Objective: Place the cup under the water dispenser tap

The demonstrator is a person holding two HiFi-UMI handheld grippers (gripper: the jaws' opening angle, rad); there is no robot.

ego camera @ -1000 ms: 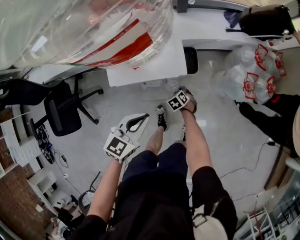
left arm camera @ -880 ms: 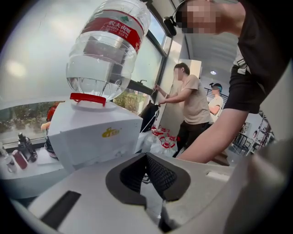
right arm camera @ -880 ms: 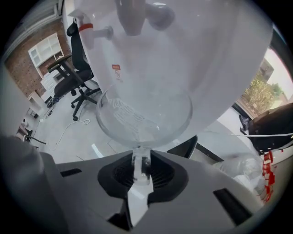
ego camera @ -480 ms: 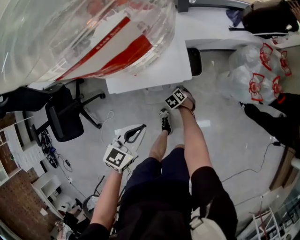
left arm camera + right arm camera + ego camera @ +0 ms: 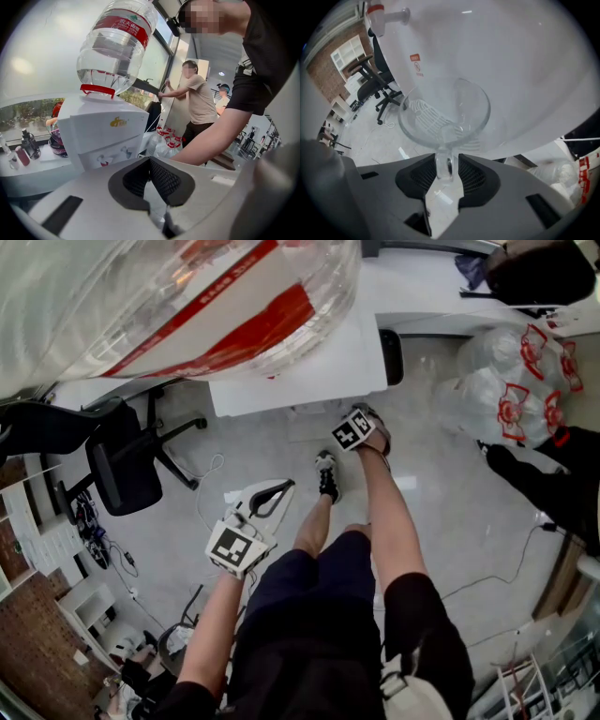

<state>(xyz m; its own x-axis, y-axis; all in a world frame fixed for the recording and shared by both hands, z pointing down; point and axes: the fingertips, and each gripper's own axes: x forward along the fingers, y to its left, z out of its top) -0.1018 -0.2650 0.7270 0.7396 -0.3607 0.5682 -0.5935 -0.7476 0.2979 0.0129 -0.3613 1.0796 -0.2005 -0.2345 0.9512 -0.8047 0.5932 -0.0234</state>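
Right gripper view: the glass cup [image 5: 445,110] sits low in the middle of the frame on the white slotted drip grille [image 5: 423,117] at the foot of the water dispenser [image 5: 520,70]. The right gripper [image 5: 447,161] has just been opening. Its pads now stand spread with the cup's handle [image 5: 443,164] between them and a sliver of gap on each side, so nothing is pinched. A red-capped tap [image 5: 382,16] shows at the upper left. Whether the cup is squarely beneath its spout is hard to judge from this steep angle.

Left gripper view: the left gripper [image 5: 151,171] has its pads pressed together at the tips and holds nothing. Above it the dispenser stands on a white bench [image 5: 28,176], with the inverted bottle [image 5: 115,44] on top and two small taps [image 5: 112,155] on its face. The cup is not visible here, and the right arm crosses the right side of the frame.

Head view: the bottle fills the upper left. The right gripper's marker cube [image 5: 356,430] sits at centre against the dispenser's edge, with its jaws and the cup hidden below.

The placing looks essentially done, with the cup set down and let go. What seems left is to draw the right gripper back off the handle without nudging the cup
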